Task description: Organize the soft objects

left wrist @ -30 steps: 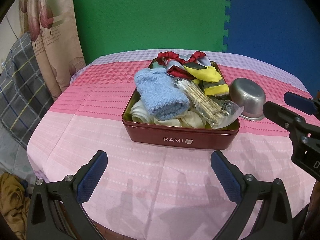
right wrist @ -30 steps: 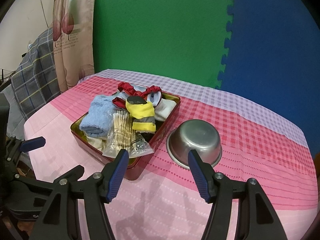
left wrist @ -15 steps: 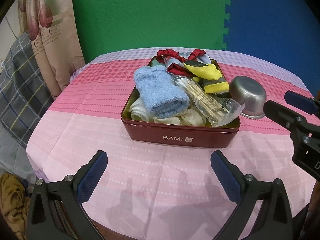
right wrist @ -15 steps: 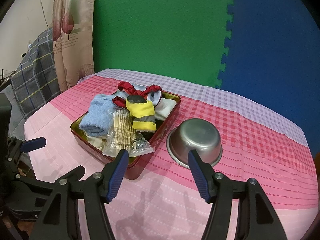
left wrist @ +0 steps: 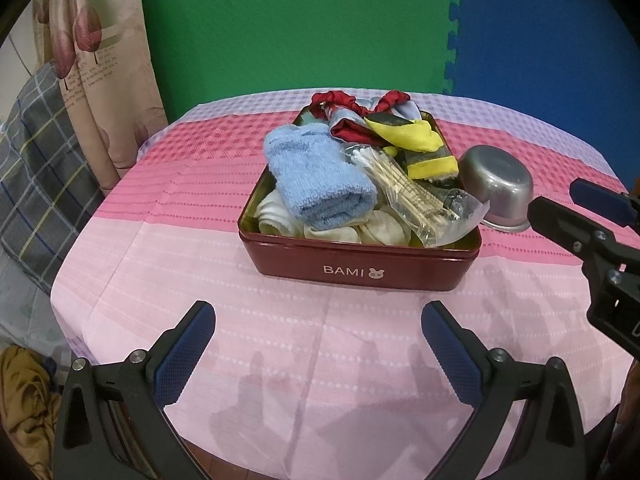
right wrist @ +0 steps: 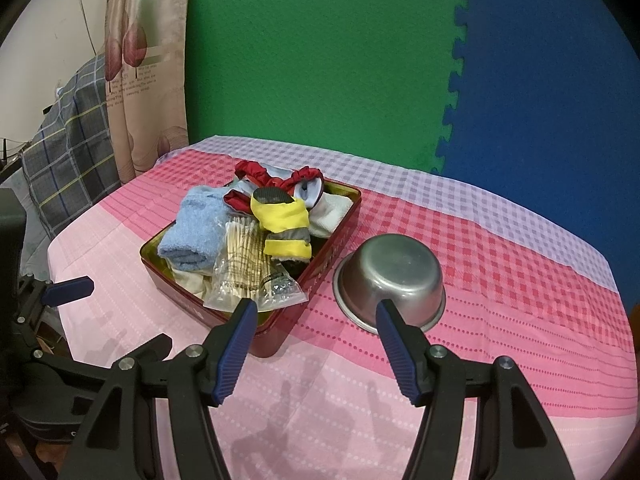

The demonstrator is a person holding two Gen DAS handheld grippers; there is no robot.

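Wall panels (right wrist: 360, 60): 2 foam mats, 1 green and 1 blue, are standing joined behind the table.
Tablecloth (left wrist: 240, 320): a pink, red and lilac checked cloth is covering the table and carrying everything else.
Curtain (left wrist: 100, 80): a beige drape with leaf prints is hanging at the left, with a plaid cloth (left wrist: 36, 160) lying beside it.
Tin box (left wrist: 360, 268): a dark red open tin marked BAMI is sitting mid-table, holding all the soft items in 1 heap.
Left gripper (left wrist: 318, 350): it is hovering low over the bare cloth just in front of the tin, its 2 blue-padded jaws standing wide apart with nothing between them.
Right gripper (right wrist: 312, 344): it is hovering in front of the gap between tin and bowl, jaws parted and gripping nothing, touching neither.
Steel bowl (right wrist: 394, 276): it is lying upside down on the cloth just beside the tin's right wall.
Blue towel (left wrist: 316, 176): rolled, it is resting on top of the heap on the tin's left side.
White cloths (left wrist: 352, 232): several pale pieces are lying under the towel along the front wall.
Yellow-grey cloth (right wrist: 286, 224): it is draping over the middle of the heap.
Red scrunchie fabric (left wrist: 340, 104): it is bunching at the far end of the tin.
Swab bag (right wrist: 248, 272): a clear bag of cotton swabs is lying tilted over the near right corner, its edge overhanging the rim.
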